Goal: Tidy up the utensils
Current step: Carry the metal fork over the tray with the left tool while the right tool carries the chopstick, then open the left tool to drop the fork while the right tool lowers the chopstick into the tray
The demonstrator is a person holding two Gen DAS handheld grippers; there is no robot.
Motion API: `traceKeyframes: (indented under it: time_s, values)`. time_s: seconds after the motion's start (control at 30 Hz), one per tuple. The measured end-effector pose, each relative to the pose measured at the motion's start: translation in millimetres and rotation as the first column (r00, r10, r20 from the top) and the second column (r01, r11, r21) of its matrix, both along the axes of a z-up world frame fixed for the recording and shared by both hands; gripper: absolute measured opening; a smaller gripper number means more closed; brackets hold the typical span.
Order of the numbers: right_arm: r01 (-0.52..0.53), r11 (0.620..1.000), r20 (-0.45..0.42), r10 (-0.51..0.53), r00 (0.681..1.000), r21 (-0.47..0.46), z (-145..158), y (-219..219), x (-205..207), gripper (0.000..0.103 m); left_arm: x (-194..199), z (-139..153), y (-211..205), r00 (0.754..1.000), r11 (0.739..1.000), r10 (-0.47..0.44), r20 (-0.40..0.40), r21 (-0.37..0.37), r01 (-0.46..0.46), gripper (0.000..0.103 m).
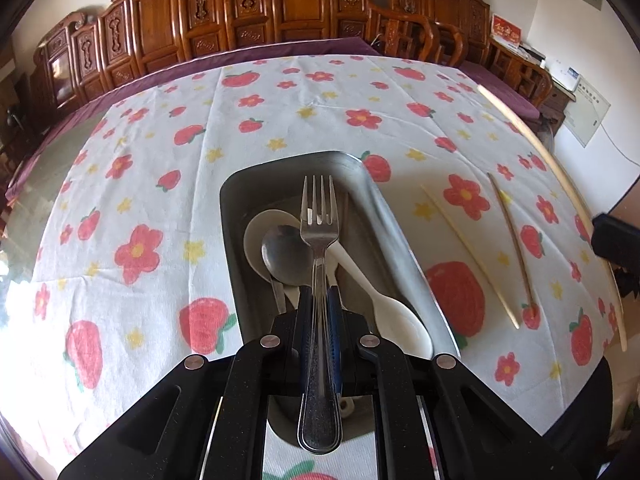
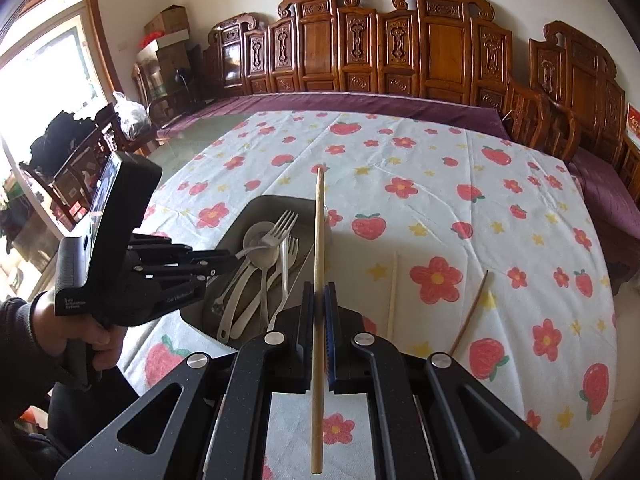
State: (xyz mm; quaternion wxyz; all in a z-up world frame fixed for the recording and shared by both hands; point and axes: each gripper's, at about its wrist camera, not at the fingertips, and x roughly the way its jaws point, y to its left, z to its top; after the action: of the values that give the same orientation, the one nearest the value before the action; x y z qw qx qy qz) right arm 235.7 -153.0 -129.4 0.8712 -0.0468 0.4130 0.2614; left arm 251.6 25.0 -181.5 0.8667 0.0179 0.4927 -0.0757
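Observation:
My left gripper (image 1: 318, 294) is shut on the handle of a metal fork (image 1: 318, 220), tines forward, held over a grey metal tray (image 1: 384, 196). In the tray lie a metal spoon (image 1: 284, 254) and white plastic spoons (image 1: 384, 308). The right wrist view shows that gripper (image 2: 224, 260) with the fork (image 2: 276, 228) above the tray (image 2: 276, 202), which also holds a white plastic fork (image 2: 289, 258). My right gripper (image 2: 319, 294) is shut on a long pale wooden chopstick (image 2: 319, 240) just right of the tray. That chopstick (image 1: 560, 176) crosses the left view's right side.
Two chopsticks lie on the flower-and-strawberry tablecloth (image 2: 440, 184) right of the tray: a pale one (image 2: 393, 292) (image 1: 468, 248) and a brown one (image 2: 470, 312) (image 1: 514, 240). A person's hand (image 2: 100, 340) grips the left tool. Carved wooden chairs (image 2: 400, 56) line the far side.

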Motion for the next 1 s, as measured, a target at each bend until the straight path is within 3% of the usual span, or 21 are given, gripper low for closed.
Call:
traceKeyframes:
  time_s: [0.37, 0.73, 1.0]
  values:
    - [-0.038, 0.998, -0.062, 0.035, 0.997, -0.044, -26.2, 22.1, 19.1, 0.006, 22.8, -27.9, 6.6, 0.996, 1.0, 0.014, -0.092, -0.019, -0.015, 0.008]
    - [-0.077, 0.997, -0.086, 0.076, 0.993, -0.009, -30.4, 63.8, 39.8, 0.006, -3.6, 22.2, 32.0, 1.0, 0.998, 0.01, 0.015, -0.054, -0.009, 0.008]
    - [-0.051, 0.997, -0.163, 0.061, 0.985, 0.06, -52.1, 96.2, 55.7, 0.006, -26.9, 47.5, 68.2, 0.996, 0.998, 0.053, 0.066, -0.05, -0.05, 0.008]
